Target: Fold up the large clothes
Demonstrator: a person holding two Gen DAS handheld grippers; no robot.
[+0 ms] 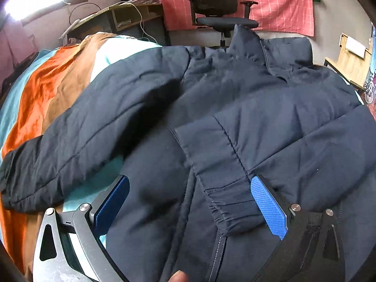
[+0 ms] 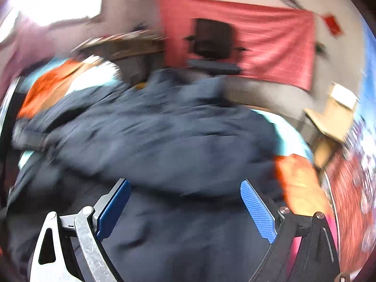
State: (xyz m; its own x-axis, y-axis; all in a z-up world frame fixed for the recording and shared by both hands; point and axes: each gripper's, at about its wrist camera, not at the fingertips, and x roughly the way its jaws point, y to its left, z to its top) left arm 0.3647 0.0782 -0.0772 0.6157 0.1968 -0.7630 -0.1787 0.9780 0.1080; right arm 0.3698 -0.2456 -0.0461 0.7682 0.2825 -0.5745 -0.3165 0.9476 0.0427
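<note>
A dark navy padded jacket (image 1: 235, 94) lies spread on a bed with a striped orange, brown, teal and white cover (image 1: 47, 82), collar toward the far side. One sleeve is folded across the front, and its cuff (image 1: 225, 206) lies between the fingers of my left gripper (image 1: 189, 179), which is open just above the cloth. The other sleeve (image 1: 58, 152) stretches out to the left. The right wrist view is blurred by motion; there my right gripper (image 2: 185, 184) stands wide open over the jacket (image 2: 164, 141), its blue pads (image 2: 258, 211) holding nothing.
A black office chair (image 1: 216, 7) stands beyond the bed, before a red cloth (image 1: 282, 0) on the wall. A cluttered desk (image 1: 122, 14) is at the back left and wooden shelves (image 1: 350, 58) at the right. A person's fingertip (image 1: 178, 277) shows at the bottom edge.
</note>
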